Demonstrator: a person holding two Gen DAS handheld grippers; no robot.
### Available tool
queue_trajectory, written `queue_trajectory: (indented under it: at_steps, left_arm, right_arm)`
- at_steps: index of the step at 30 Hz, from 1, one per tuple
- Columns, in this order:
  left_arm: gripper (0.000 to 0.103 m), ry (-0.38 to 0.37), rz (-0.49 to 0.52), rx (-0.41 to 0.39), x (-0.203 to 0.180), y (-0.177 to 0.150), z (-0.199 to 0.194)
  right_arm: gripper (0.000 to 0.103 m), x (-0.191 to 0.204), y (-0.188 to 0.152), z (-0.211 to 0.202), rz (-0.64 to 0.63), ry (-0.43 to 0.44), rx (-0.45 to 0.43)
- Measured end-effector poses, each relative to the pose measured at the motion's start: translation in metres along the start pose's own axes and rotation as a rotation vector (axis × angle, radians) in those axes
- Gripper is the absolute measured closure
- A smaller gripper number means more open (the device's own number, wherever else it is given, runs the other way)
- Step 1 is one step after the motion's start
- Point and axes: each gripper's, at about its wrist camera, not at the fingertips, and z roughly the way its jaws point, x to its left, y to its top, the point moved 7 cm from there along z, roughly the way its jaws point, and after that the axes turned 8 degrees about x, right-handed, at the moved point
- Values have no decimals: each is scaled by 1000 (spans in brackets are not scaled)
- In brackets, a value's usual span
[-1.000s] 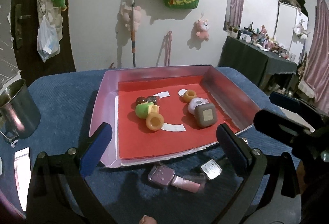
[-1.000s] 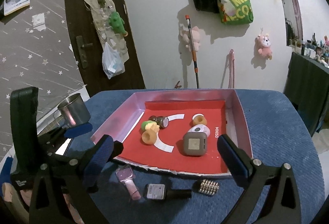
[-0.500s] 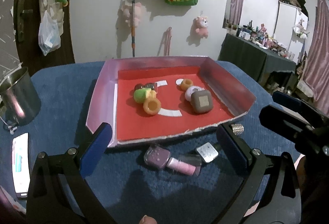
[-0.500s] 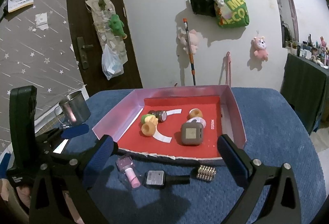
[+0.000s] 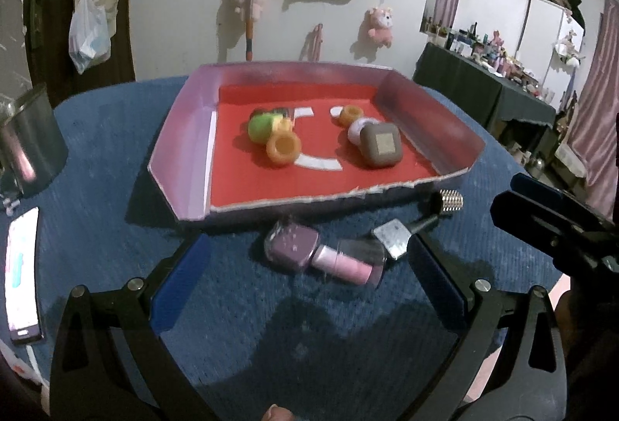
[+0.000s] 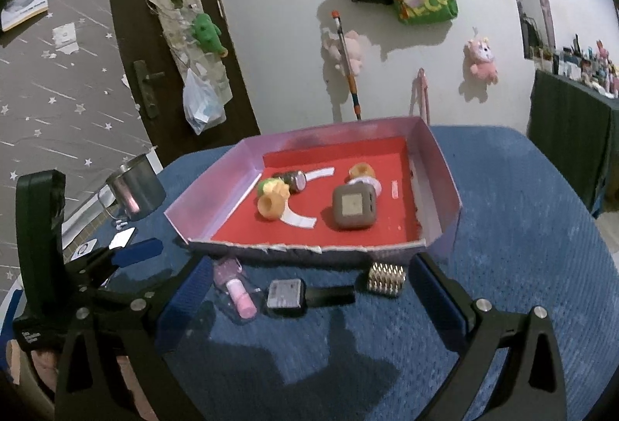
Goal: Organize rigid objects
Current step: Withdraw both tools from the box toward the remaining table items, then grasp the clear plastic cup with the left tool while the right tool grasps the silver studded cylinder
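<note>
A pink-walled tray (image 5: 182,166) (image 6: 445,181) with a red floor holds a brown square box (image 5: 381,148) (image 6: 354,206), orange rings (image 5: 283,148) (image 6: 271,205), a green piece (image 5: 260,127) and a white ring. In front of it on the blue cloth lie a purple nail-polish bottle (image 5: 294,245) (image 6: 232,283), a dark-capped bottle (image 5: 394,237) (image 6: 288,293) and a studded silver cap (image 5: 450,200) (image 6: 387,278). My left gripper (image 5: 305,278) is open above the purple bottle. My right gripper (image 6: 309,293) is open over the dark-capped bottle.
A steel mug (image 5: 27,138) (image 6: 135,187) stands at the left. A phone (image 5: 21,266) lies at the left table edge. The right gripper's body (image 5: 557,224) shows at the right of the left wrist view. A door and wall stand behind.
Both grippers have pulled back and lifted from the tray, so the tray sits farther away and the bottles now lie between the fingers. Nothing was grasped.
</note>
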Motion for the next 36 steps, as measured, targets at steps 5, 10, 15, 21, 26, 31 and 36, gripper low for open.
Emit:
queue_trajectory:
  at_steps: [5, 10, 15, 21, 26, 31, 36]
  left_arm:
    - [0, -11, -14, 35, 2, -11, 8]
    - [0, -27, -24, 63, 4, -20, 17]
    - [0, -50, -25, 85, 1, -24, 24]
    - [0, -67, -23, 103, -6, -26, 32]
    - [0, -45, -18, 104, -7, -23, 39]
    - [0, -43, -43, 101, -7, -16, 44]
    - [0, -21, -72, 96, -5, -10, 51]
  right_arm:
    - [0, -9, -12, 8, 33, -13, 39]
    - [0, -17, -22, 19, 59, -32, 78]
    - [0, -25, -30, 28, 66, -58, 109]
    - [0, -36, -33, 36, 80, -95, 142]
    - [0, -43, -34, 41, 94, -111, 153]
    - [0, -50, -30, 45, 96, -138, 153]
    - [0, -63, -23, 50, 133, -148, 152]
